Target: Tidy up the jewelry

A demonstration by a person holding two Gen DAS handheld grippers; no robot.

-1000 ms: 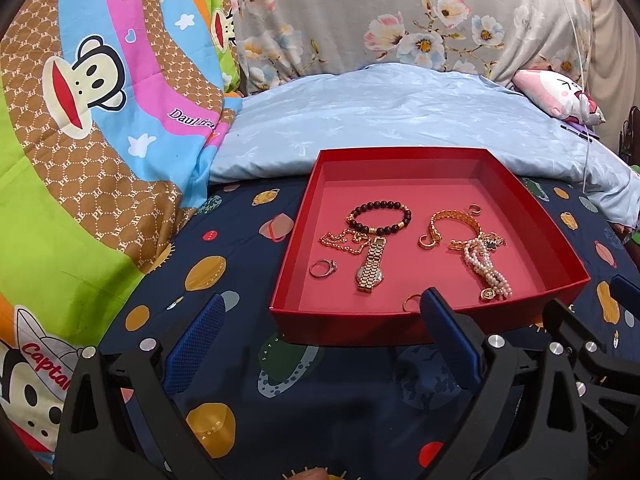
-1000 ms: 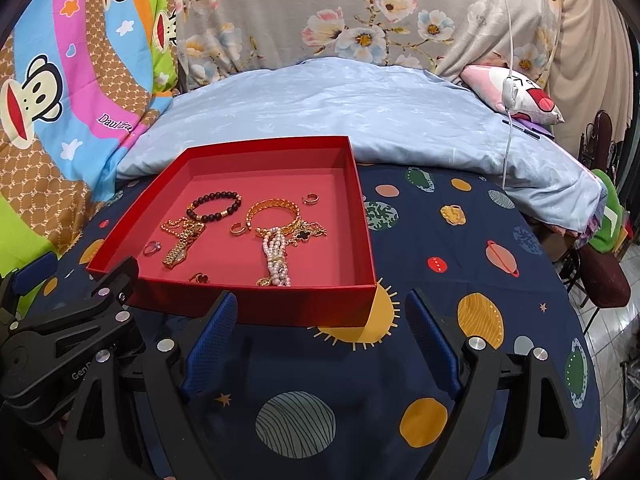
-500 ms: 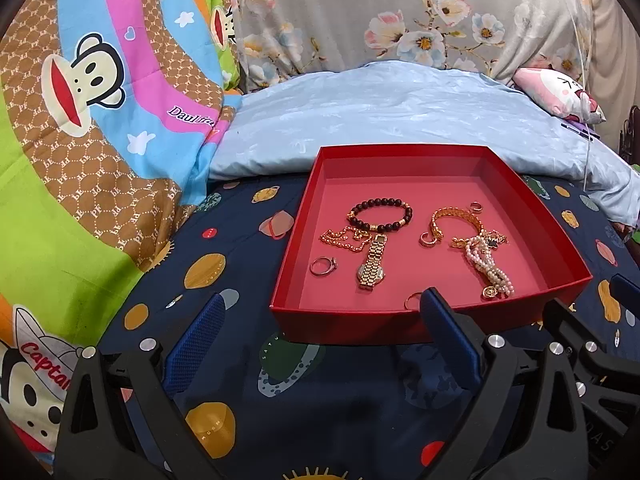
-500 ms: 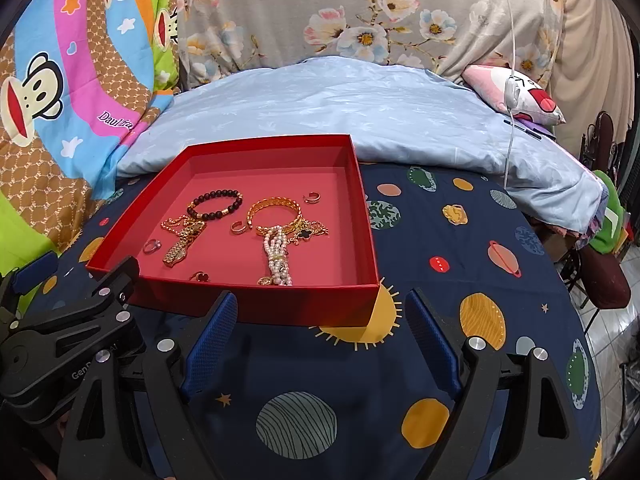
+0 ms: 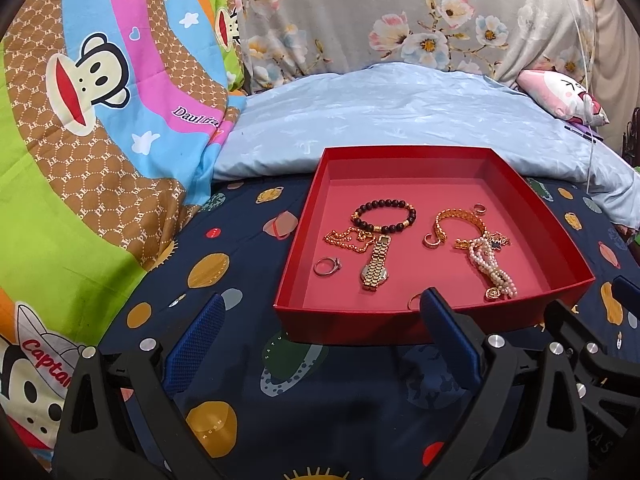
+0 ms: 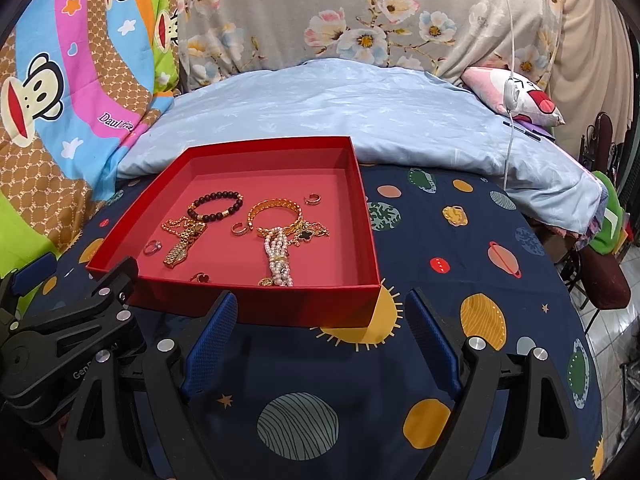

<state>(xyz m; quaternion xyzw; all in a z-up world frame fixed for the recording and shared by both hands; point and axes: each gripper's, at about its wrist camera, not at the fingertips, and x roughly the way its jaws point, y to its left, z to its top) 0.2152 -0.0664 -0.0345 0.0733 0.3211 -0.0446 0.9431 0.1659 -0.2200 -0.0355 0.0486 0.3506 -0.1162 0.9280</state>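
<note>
A red tray (image 5: pixel 348 324) (image 6: pixel 256 312) sits on the planet-print bedsheet and holds jewelry: a black bead bracelet (image 5: pixel 384 216) (image 6: pixel 216 206), a gold watch (image 5: pixel 376 266) (image 6: pixel 182 246), a gold chain (image 5: pixel 346 238), a silver ring (image 5: pixel 326 267) (image 6: pixel 152 247), a gold bangle (image 5: pixel 460 220) (image 6: pixel 274 210), a pearl strand (image 5: pixel 494 266) (image 6: pixel 278 258) and small rings. My left gripper (image 5: pixel 320 336) is open and empty just before the tray's near wall. My right gripper (image 6: pixel 320 332) is open and empty at the tray's near right corner.
A light blue pillow (image 5: pixel 400 120) lies behind the tray, with a floral cushion (image 5: pixel 400 12) behind it. A cartoon monkey blanket (image 5: pixel 80 120) rises at the left. A pink plush (image 6: pixel 516 96) and a hanging white cable (image 6: pixel 508 80) are at the right. The bed's edge (image 6: pixel 600 360) drops off right.
Both grippers have edged slightly back and up from the tray. Jaws stay open and the jewelry has not moved.
</note>
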